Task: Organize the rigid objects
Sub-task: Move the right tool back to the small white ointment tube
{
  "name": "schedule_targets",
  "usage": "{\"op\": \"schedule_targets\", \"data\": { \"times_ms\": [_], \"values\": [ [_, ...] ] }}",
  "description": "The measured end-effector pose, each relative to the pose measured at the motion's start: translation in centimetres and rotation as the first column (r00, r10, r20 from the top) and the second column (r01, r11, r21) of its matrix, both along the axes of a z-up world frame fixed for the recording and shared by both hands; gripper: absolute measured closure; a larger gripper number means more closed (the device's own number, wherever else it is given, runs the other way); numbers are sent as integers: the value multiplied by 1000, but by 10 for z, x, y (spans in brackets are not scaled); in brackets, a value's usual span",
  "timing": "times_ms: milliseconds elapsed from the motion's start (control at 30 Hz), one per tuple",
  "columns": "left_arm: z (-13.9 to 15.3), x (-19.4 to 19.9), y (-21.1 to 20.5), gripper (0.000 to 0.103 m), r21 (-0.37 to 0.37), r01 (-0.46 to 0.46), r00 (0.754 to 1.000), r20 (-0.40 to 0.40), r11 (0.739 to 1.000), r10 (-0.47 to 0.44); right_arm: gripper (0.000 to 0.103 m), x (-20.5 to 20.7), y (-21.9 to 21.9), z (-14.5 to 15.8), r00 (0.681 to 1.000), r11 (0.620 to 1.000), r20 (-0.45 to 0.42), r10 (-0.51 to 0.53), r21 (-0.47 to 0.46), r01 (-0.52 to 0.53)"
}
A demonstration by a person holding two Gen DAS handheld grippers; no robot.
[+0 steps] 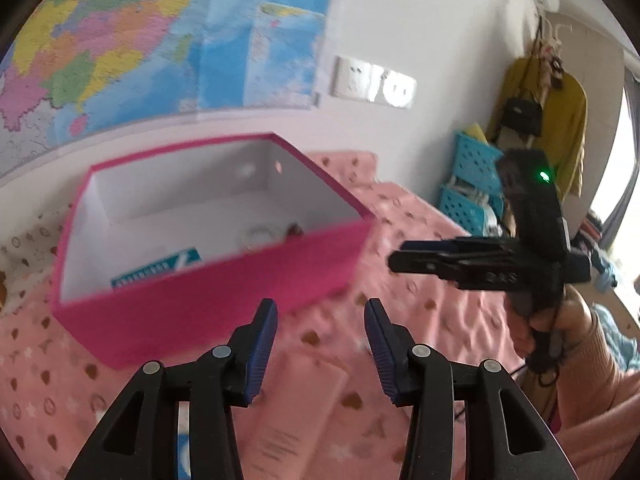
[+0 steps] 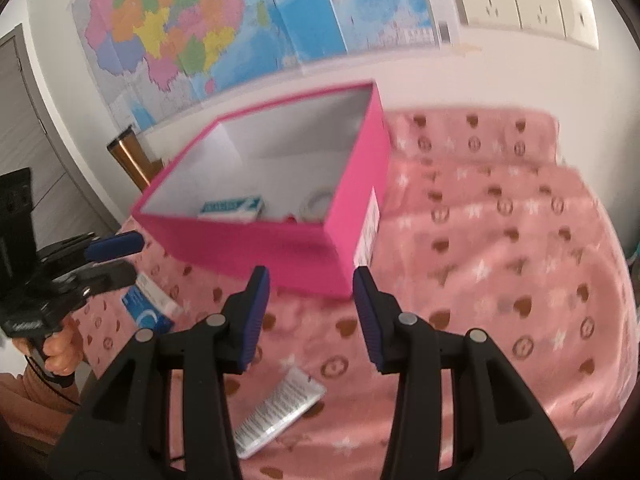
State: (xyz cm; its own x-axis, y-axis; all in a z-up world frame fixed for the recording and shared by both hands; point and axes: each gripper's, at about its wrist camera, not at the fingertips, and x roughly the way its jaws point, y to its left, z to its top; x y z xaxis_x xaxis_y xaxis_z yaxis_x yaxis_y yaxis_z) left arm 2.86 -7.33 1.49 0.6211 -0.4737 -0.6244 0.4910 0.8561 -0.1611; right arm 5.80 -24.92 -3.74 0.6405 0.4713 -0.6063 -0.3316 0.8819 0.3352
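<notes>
Surface: a pink blanket (image 2: 500,240) printed with hearts and stars is covering what is lying under everything; it is rumpling toward the right in the right wrist view.
Box: a pink box (image 2: 280,248) with a white inside is sitting open on the blanket, near the wall; a white label is showing on its right side.
In box: a teal pack (image 2: 232,209) is lying flat on the floor of it, and a white ring-shaped thing (image 2: 316,202) is lying near its right wall; blur is hiding what it is.
On blanket: a tube (image 2: 276,416) is lying just in front of the box, below the right gripper's jaws; a blue pack (image 2: 148,312) is lying left of it, near the left gripper.
Left gripper (image 1: 320,344): its jaws are standing apart with nothing between them, hovering over the tube.
Right gripper (image 2: 312,312): its jaws are gaping too, gripping nothing, pointing at the box's near corner.
Room: a coloured map (image 2: 208,32) is hanging on the white wall behind the box, with sockets (image 2: 520,4) beside it; blue baskets (image 1: 472,184) and a yellow garment (image 1: 560,120) are standing and hanging off to the right in the left wrist view.
</notes>
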Motion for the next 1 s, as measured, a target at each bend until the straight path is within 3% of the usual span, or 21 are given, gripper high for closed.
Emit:
{"op": "schedule_targets", "data": {
  "times_ms": [200,567,733,1000],
  "values": [
    [-33,-19,-28,57,49,107,992,-78,993,-103,58,-8,-3,-31,996,1000,-89,3,25,-1],
    [-74,-37,-48,57,61,221,955,-214,973,-203,58,-15,0,-52,989,999,-148,26,31,-22],
    [-85,-40,-58,57,118,236,952,-229,964,-205,58,-16,2,-55,987,999,-156,30,42,-24],
    [-83,-31,-47,57,105,172,961,-237,980,-144,58,-15,2,-58,986,998,-163,40,45,-33]
  ]
}}
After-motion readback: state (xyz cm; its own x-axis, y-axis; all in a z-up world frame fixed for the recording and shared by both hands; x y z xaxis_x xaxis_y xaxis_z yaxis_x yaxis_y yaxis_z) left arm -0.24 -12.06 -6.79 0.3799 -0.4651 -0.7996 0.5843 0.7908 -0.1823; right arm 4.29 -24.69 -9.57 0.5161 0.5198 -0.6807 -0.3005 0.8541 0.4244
